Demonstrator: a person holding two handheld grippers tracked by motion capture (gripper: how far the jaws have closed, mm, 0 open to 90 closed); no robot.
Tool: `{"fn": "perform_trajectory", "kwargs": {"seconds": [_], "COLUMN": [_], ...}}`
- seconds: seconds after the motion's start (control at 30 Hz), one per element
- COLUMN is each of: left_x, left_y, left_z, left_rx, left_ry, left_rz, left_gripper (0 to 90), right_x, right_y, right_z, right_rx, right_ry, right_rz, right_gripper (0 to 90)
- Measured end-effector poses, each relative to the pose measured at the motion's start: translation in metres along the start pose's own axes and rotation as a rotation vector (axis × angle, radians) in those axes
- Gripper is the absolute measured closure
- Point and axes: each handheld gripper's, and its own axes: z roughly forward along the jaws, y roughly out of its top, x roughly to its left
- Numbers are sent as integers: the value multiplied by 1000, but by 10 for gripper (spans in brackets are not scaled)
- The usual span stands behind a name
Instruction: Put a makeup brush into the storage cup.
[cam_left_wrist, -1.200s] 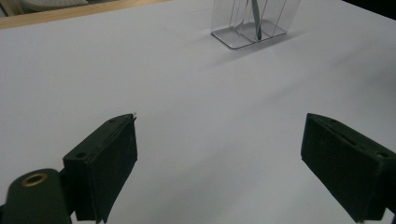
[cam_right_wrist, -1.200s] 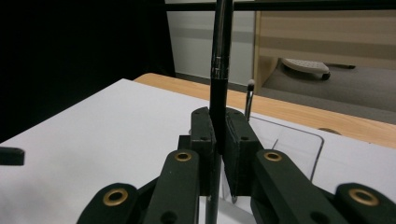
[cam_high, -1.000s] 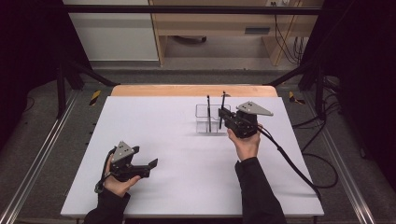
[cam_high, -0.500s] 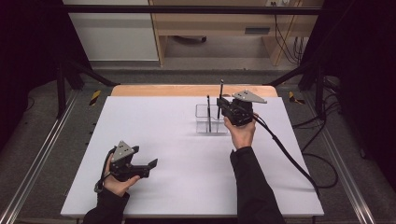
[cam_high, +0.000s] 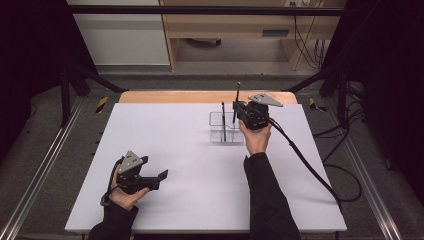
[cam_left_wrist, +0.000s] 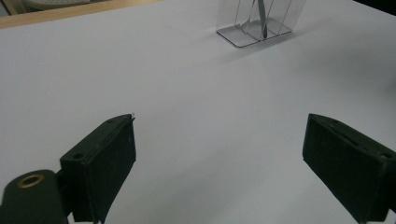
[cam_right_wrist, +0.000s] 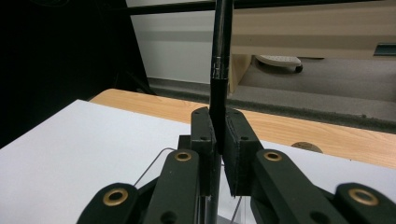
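Note:
A clear plastic holder (cam_high: 218, 133) with compartments stands on the white table (cam_high: 190, 150), right of centre toward the back. One black pen (cam_high: 223, 119) stands upright in it. My right gripper (cam_high: 238, 114) hovers at the holder's right end, shut on a second black pen (cam_high: 237, 98) that points up. In the right gripper view the pads (cam_right_wrist: 236, 140) pinch this pen (cam_right_wrist: 221, 51) near its lower part. My left gripper (cam_high: 161, 176) rests at the front left, open and empty. In the left gripper view its jaws (cam_left_wrist: 219, 158) stand wide apart, facing the distant holder (cam_left_wrist: 243, 35).
A wooden strip (cam_high: 200, 96) runs along the table's far edge. The right gripper's black cable (cam_high: 305, 160) trails off the right side to the floor. Metal rails (cam_high: 45, 165) flank the table, and a cabinet (cam_high: 120, 35) stands beyond it.
My right gripper has carried the held pen toward the far side of the table, and the pen now stands more upright at the holder's right end. The left gripper has stayed put.

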Motion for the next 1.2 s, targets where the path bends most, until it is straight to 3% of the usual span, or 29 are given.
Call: {"fn": "perform_trajectory", "kwargs": {"seconds": [0.73,1.2], "left_x": [-1,-2], "left_y": [0,0], "left_z": [1,1], "left_rx": [7,8], "left_ry": [3,3], "left_rz": [5,10], "left_gripper": [85,85], "right_x": [0,5], "right_y": [-12,-28], "right_z": [21,33], "right_rx": [13,54], "right_ry": [-17,-15], "right_rz": [7,7], "right_gripper": [840,840]}}
